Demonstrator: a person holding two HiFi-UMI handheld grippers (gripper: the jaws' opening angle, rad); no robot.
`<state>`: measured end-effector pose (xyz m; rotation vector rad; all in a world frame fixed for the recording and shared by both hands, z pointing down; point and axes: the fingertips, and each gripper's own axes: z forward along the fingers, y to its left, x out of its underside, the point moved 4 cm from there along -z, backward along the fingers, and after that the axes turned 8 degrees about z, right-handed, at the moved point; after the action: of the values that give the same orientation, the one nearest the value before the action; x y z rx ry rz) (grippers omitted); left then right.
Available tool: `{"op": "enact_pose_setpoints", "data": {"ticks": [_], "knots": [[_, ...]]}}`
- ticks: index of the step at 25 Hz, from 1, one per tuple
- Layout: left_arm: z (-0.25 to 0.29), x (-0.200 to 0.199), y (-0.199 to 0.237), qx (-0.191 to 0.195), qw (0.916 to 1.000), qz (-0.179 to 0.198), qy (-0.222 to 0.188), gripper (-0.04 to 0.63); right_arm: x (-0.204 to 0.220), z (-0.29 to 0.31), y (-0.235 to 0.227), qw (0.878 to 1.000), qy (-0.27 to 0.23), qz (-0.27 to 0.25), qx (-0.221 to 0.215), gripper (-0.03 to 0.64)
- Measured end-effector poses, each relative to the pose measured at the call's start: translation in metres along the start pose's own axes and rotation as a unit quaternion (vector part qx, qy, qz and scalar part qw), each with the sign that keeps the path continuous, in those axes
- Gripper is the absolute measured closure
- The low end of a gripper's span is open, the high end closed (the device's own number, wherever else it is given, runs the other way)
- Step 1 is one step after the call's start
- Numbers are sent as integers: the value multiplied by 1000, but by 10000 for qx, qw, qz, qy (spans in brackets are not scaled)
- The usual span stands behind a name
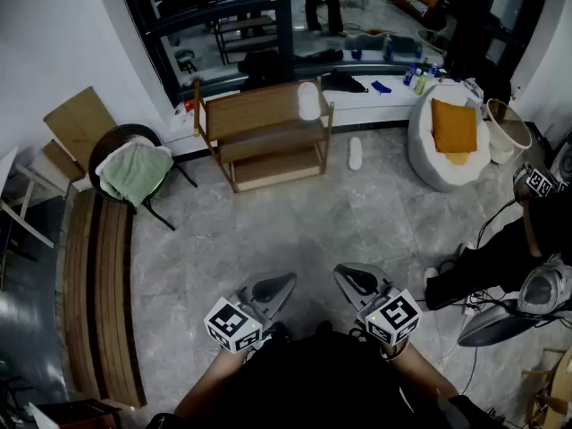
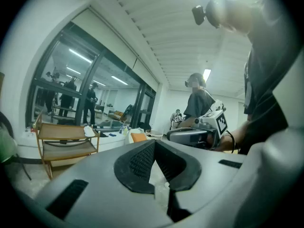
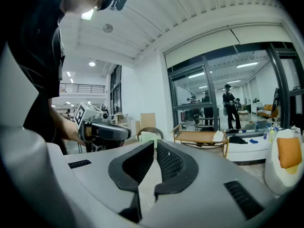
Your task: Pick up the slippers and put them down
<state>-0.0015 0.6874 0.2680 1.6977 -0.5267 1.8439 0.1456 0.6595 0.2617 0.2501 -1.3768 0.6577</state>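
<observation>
Slippers (image 1: 356,153) are not yet picked up, and both lie well ahead of the person. The grey tiled floor (image 1: 268,213) takes up most of the head view. Along its left side runs a long wooden bench (image 1: 98,284), and by the window stands a low wooden shelf (image 1: 268,137). To the right of the shelf sits a white beanbag (image 1: 438,164) with an orange cushion (image 1: 454,125). To the left of it is a chair (image 1: 134,172) under a green cloth. At the right edge another person (image 1: 500,257) is low down, with cables (image 1: 474,307) on the tiles near them.

What seems to be the shelf slipper (image 1: 308,101) rests on the top board, near its right end. The floor slipper lies on the tiles just beside the shelf's right leg.

The left gripper (image 1: 281,282) and the right gripper (image 1: 344,273) are close to the person's body, side by side and pointing about level. In each gripper view the jaws are clenched tip to tip, with nothing between them.

Several things could go wrong from here:
- The way to the slippers passes near the cables and the other person, so a step too far right may catch on them.
- If the jaws reach a slipper while clenched, they will only push it.
- The shelf slipper could slide off the board's end.
- The floor slipper is flat, so a steep approach could scrape the tips on the tile and nip only its edge, and that grip may slip.
</observation>
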Motion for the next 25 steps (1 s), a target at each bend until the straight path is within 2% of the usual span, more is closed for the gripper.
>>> {"op": "enact_pose_setpoints", "data": {"ticks": [5, 15, 25], "knots": [[8, 4, -9, 73, 9999, -101, 42, 588, 4, -11, -7, 10000, -5, 17, 29, 583], [32, 8, -23, 74, 9995, 86, 289, 588, 6, -31, -27, 9997, -152, 192, 62, 583], [42, 18, -27, -286, 9987, 42, 423, 588, 14, -41, -50, 9996, -146, 244, -83, 583]]}}
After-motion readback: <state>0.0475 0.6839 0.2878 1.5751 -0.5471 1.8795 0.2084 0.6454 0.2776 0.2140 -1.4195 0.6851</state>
